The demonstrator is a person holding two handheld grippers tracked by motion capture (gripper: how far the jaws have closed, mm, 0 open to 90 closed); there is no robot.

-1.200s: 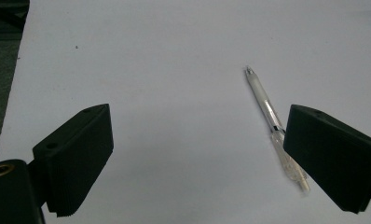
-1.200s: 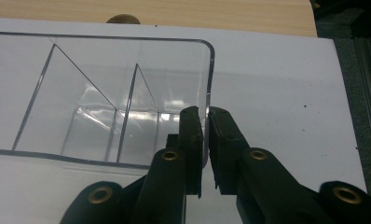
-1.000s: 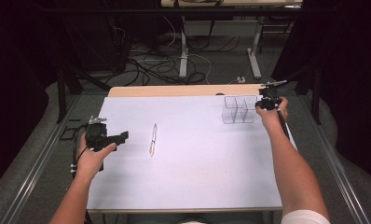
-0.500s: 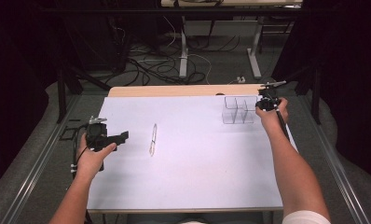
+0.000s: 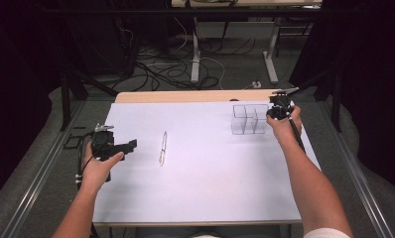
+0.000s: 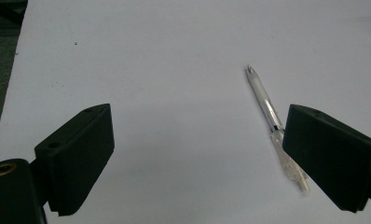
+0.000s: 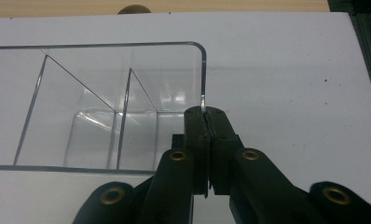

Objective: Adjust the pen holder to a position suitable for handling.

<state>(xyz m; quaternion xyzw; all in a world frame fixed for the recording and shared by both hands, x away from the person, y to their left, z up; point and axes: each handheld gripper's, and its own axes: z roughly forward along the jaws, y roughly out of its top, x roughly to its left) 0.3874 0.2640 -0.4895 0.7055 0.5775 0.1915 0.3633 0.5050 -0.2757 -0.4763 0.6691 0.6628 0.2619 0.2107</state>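
A clear plastic pen (image 5: 162,148) lies on the white table sheet (image 5: 210,188), left of the middle. My left gripper (image 5: 130,145) rests at the sheet's left edge, pointing toward the pen, open and empty. In the left gripper view the pen (image 6: 266,106) lies ahead, close to the right jaw, and the left gripper (image 6: 197,140) stands wide apart. A clear divided box (image 5: 249,119) stands at the far right. My right gripper (image 5: 275,110) is shut on its right-hand wall. In the right gripper view the right gripper (image 7: 205,114) pinches the thin wall of the box (image 7: 104,93), which looks empty.
A bare wooden strip (image 5: 185,95) runs along the table's far edge. Beyond it, cables (image 5: 185,69) and table legs lie on the floor. Metal rails flank the table on both sides. The person's forearms reach in from the bottom.
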